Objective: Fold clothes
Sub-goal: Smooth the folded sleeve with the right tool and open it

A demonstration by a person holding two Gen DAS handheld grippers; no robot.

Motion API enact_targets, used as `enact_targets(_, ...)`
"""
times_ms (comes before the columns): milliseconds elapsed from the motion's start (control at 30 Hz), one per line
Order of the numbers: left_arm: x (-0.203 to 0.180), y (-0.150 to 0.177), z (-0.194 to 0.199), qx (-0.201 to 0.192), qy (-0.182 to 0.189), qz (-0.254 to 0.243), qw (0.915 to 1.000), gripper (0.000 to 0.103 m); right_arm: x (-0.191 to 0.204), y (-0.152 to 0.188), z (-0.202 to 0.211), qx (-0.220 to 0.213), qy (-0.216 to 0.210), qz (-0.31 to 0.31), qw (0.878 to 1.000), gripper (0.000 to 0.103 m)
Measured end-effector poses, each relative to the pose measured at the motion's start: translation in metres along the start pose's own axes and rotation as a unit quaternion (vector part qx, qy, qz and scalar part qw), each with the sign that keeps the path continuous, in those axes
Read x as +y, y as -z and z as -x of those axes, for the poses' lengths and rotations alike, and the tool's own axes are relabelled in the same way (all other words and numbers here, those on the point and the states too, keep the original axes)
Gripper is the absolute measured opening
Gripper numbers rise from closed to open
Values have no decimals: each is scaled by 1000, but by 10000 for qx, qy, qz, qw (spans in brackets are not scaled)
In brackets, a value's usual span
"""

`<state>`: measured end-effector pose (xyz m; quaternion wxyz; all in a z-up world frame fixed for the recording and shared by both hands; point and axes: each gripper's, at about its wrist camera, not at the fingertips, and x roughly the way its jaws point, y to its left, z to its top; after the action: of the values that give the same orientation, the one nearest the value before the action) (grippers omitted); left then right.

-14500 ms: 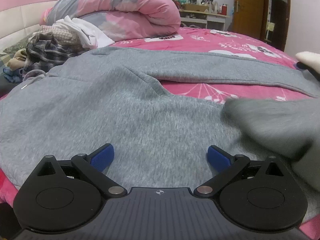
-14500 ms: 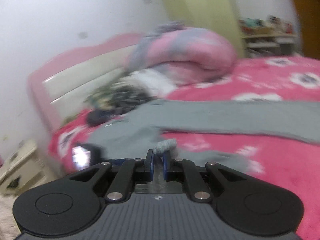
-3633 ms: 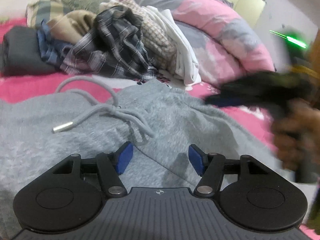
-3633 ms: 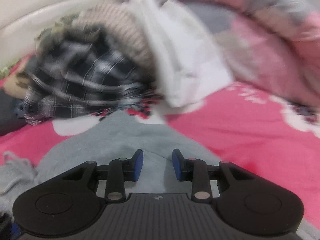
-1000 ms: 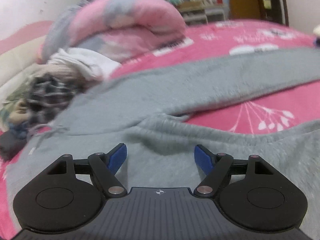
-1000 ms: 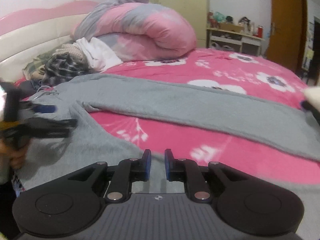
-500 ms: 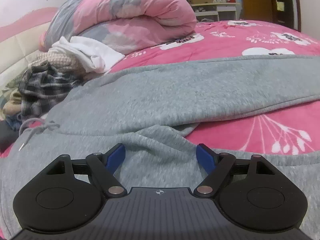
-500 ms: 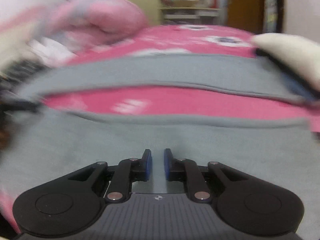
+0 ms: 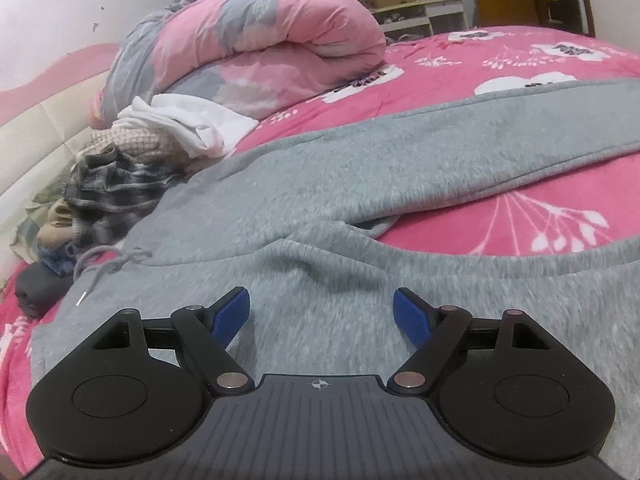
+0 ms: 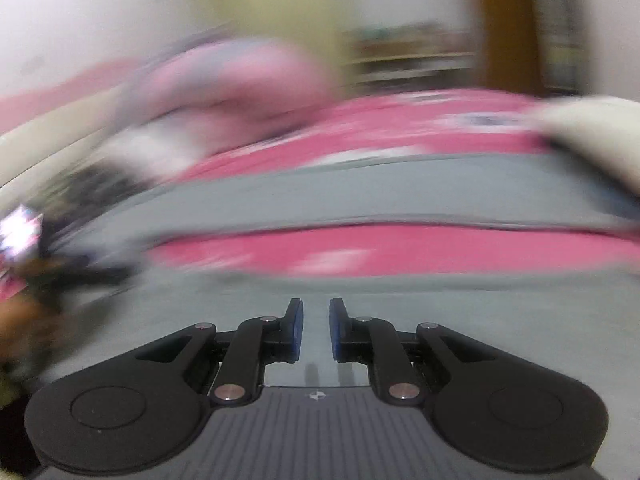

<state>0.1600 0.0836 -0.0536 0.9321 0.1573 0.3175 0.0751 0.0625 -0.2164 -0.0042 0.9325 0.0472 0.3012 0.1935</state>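
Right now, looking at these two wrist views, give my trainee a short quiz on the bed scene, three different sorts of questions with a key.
1. True or false: the left hand-held gripper has its jaws spread wide above the grey sweatpants.
2. Multiple choice: the drawstring lies A) on the rolled pink duvet, B) at the waistband end, near the pile of clothes, C) between the left fingers.
3. Fill in: between the two trouser legs, the pink ____ shows through.

Key
1. True; nothing is held between them.
2. B.
3. Bedsheet. The right hand-held gripper view is blurred, its jaws narrowly apart over grey cloth; a grasp cannot be told.
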Motion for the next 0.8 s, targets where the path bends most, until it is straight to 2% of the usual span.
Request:
enact_targets(33, 0, 0, -1, 6, 0, 28, 10000, 80, 23, 3, -15, 177, -322, 324, 9988, 13)
enact_targets(100, 2, 1, -2, 14, 14, 100, 9999, 80, 49, 13, -34, 412, -523, 869, 9940, 13)
enact_targets(200, 3, 3, -3, 7, 52, 173, 9998, 81, 11, 29, -32, 518, -303, 518, 9969, 10)
enact_targets(233, 4, 3, -3, -5, 65, 169, 9998, 81, -11, 31, -19, 467, -310, 203, 9982, 3)
enact_targets(300, 4, 4, -3, -30, 88, 175, 9998, 82, -50, 37, 9, 353, 166, -225, 9990, 0)
enact_targets(333, 5, 4, -2, -37, 102, 192, 9998, 82, -67, 41, 23, 307, 601, -248, 9974, 0)
enact_targets(433, 7, 2, 3, -116, 91, 179, 9997, 82, -110, 44, 59, 233, 1722, -594, 9830, 0)
enact_targets(500, 6, 2, 11, -221, 61, 130, 9997, 82, -115, 37, 66, 224, 2105, -628, 9753, 2)
enact_targets(567, 4, 2, 24, -328, 173, 117, 9992, 82, -94, 23, 56, 62, 2011, -381, 9788, 5)
enact_targets(633, 2, 2, 37, -435, 289, 104, 9986, 82, -63, 12, 34, -23, 1362, -52, 9907, 5)
enact_targets(700, -7, 6, 43, -476, 427, -55, 9979, 84, -25, 5, 5, 60, 828, 549, 9950, 5)
enact_targets(767, -16, 9, 48, -516, 566, -219, 9968, 87, -5, 7, -21, 239, 764, 1100, 9907, 5)
enact_targets(800, -21, 11, 51, -535, 635, -301, 9961, 88, -15, 8, -28, 359, 884, 1052, 9899, 5)
